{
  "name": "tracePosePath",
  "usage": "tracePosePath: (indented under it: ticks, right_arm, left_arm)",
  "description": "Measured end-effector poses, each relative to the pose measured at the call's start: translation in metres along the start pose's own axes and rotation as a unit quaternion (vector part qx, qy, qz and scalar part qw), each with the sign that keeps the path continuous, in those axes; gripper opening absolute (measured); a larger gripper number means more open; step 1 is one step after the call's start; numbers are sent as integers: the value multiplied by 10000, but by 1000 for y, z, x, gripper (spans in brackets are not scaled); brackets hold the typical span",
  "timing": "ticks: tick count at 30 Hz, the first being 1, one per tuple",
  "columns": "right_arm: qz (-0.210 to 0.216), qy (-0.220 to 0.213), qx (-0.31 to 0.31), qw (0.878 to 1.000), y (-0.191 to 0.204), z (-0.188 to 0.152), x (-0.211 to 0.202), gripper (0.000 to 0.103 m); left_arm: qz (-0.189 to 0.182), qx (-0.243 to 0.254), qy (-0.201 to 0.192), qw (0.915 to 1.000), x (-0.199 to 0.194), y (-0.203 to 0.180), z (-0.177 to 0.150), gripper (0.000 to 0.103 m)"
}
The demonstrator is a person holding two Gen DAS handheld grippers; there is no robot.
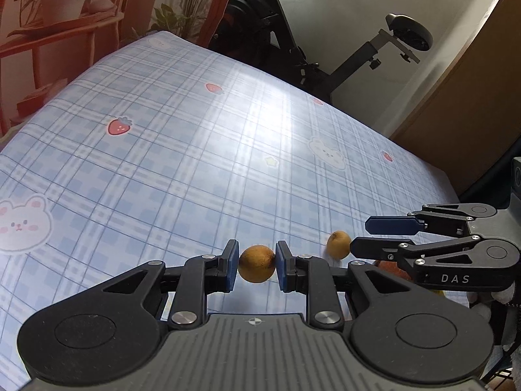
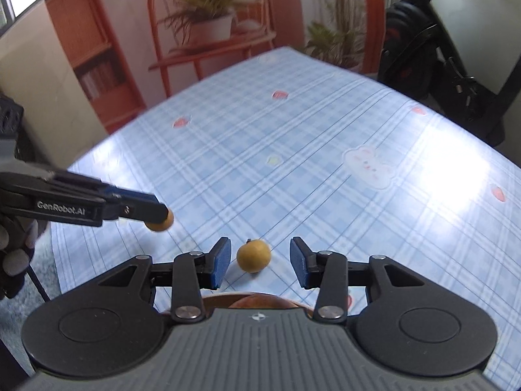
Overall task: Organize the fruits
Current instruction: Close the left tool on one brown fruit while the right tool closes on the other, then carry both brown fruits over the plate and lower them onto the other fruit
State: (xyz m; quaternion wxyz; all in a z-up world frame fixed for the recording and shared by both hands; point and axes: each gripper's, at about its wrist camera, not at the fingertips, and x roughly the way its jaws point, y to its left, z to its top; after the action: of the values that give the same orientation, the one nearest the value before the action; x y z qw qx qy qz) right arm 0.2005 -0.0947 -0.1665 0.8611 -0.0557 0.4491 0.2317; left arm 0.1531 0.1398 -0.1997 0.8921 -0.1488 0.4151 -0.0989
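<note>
My left gripper (image 1: pixel 256 264) is shut on a small round yellow-brown fruit (image 1: pixel 256 263) and holds it above the blue plaid tablecloth (image 1: pixel 162 163). That held fruit also shows in the right wrist view (image 2: pixel 161 222), at the tip of the left gripper (image 2: pixel 156 210). A second small yellow-brown fruit (image 2: pixel 253 255) lies on the cloth between the open fingers of my right gripper (image 2: pixel 260 260), touching neither pad. It also shows in the left wrist view (image 1: pixel 338 245), just at the tip of the right gripper (image 1: pixel 361 234).
A brown bowl rim (image 2: pixel 254 301) with reddish fruit shows just below my right gripper; the same fruit peeks out in the left wrist view (image 1: pixel 390 267). An exercise bike (image 1: pixel 293 32) stands beyond the table's far edge. Orange shelves with plants (image 2: pixel 208 32) line the wall.
</note>
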Motion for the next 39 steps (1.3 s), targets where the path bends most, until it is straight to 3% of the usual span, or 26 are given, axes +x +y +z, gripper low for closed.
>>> tracePosePath:
  ticks: [7,15,28,39]
  right_arm:
    - [-2,439,-146,9989,1,5,20,36]
    - [79,487,-75,9988,2,12,31,30]
    - [179,-252,406,9987,-5,-3,-6,30]
    - [237,-469,718,9960,-14,-19,-23,30]
  left_arm:
    - [54,123,-72,9999,-5,6,-8,26]
    - [118,383,-134,9991,-3,-3,-13,26]
    - [361,1029,-236,9938,-2,-21,-19,26]
    - [503,1127,-120,9923,2,-26,-20,28]
